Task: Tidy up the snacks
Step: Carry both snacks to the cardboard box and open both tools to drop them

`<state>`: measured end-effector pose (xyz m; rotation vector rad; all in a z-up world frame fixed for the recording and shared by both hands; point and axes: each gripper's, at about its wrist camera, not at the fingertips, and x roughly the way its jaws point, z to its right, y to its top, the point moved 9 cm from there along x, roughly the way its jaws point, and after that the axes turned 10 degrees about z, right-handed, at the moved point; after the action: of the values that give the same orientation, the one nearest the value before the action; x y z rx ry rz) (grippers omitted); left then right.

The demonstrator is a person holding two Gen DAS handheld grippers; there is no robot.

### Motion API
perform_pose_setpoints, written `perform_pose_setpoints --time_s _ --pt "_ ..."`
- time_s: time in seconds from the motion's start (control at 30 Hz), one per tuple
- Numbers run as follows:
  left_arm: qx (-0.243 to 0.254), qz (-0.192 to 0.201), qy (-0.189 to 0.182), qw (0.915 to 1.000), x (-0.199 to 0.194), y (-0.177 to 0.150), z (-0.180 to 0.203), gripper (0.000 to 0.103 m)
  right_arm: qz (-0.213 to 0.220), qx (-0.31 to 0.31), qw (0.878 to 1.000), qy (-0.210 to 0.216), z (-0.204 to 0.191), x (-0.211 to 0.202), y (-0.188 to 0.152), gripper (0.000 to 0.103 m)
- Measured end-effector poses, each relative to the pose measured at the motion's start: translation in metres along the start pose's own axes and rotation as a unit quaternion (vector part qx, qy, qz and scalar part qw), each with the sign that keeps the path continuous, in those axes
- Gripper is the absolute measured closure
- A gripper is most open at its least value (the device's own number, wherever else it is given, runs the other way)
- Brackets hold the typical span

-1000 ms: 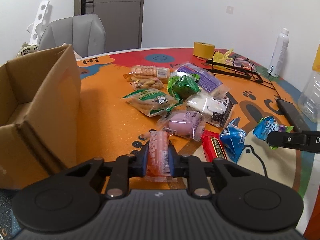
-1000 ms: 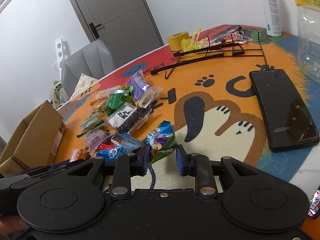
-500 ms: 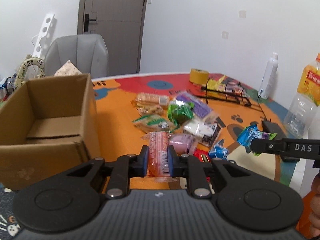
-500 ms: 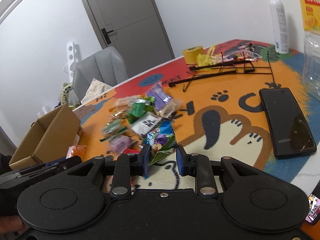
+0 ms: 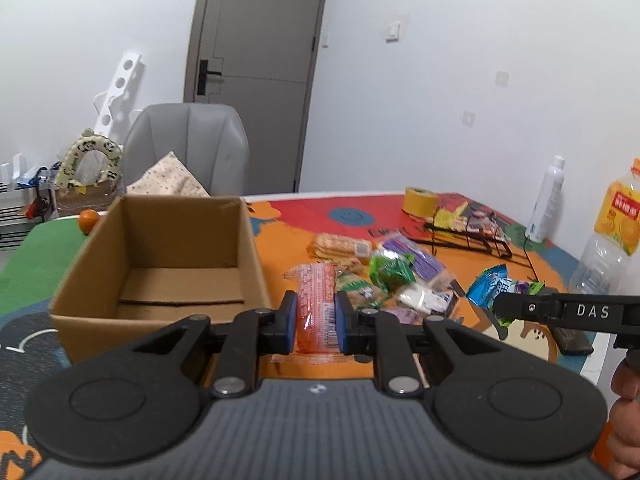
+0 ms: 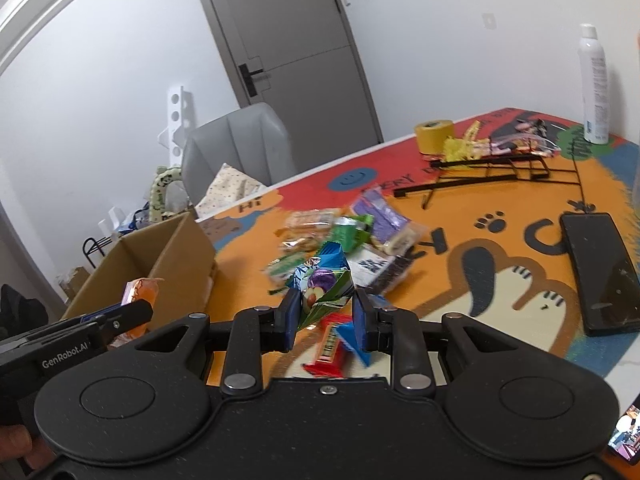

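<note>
Cardboard box (image 5: pixel 168 264) left, snack pile (image 5: pixel 384 272) ahead, phone (image 6: pixel 600 276) right

White walls (image 5: pixel 440 80), grey door (image 5: pixel 260 72) with a black handle (image 5: pixel 206 76), grey padded chair (image 5: pixel 188 148) holding a dotted cushion (image 5: pixel 168 180), white pegged board (image 5: pixel 116 88) leaning at the wall, wall switch (image 5: pixel 393 31), even indoor light

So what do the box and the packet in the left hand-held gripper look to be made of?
Box: plain brown corrugated cardboard, matte, with a layered cut edge. Orange packet: probably thin plastic film, glossy, with glare and crimped ends, clamped by the left hand-held gripper.
</note>
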<state>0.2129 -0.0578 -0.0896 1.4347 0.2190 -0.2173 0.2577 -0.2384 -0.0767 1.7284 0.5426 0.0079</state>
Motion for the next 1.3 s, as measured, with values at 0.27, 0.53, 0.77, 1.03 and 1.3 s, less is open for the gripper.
perform_pose_setpoints --time_s 0.27,0.53,0.77,1.03,1.3 --pt "-0.011 0.02 0.016 0.9996 -0.014 0.012 -0.024 0.085 0.003 -0.014 1.0 0.021 -0.032 0.004 0.004 0.077" --pt "-0.028 0.036 0.042 0.9981 -0.022 0.022 -0.055 0.085 0.003 -0.028 0.999 0.039 -0.056 0.013 0.006 0.077" --pt "-0.042 0.044 0.066 0.996 -0.021 0.027 -0.085 0.085 0.001 -0.037 0.998 0.053 -0.082 0.025 0.008 0.077" --pt "-0.05 0.043 0.083 0.9943 -0.01 0.032 -0.113 0.085 -0.006 -0.053 0.996 0.078 -0.117 0.044 0.01 0.077" --pt "-0.054 0.037 0.089 0.9938 0.008 0.036 -0.128 0.085 -0.016 -0.061 0.993 0.099 -0.146 0.067 0.009 0.077"
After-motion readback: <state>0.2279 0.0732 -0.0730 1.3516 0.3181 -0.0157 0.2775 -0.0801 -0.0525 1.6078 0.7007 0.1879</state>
